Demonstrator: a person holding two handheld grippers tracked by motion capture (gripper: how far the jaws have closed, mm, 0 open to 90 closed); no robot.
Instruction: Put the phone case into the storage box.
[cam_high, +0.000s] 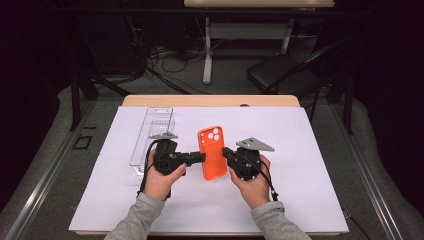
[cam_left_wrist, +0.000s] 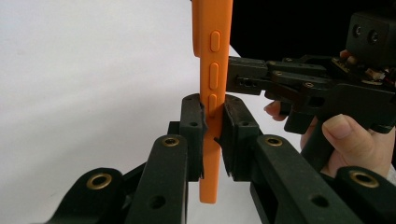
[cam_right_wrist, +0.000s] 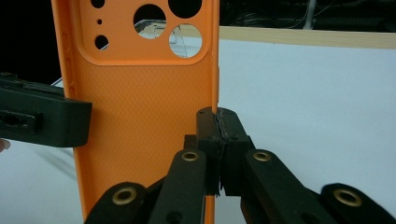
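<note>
High view shows the left claw (cam_high: 200, 158) and right claw (cam_high: 226, 152) each clamped on an edge of the orange phone case (cam_high: 213, 152), held above the counter (cam_high: 310, 150); next, I judge, comes a coordinated move.

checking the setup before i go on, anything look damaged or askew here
Nothing stands out. The orange phone case looks intact, pinched at its side edges by the left gripper and the right gripper. The clear plastic package lies flat.
</note>
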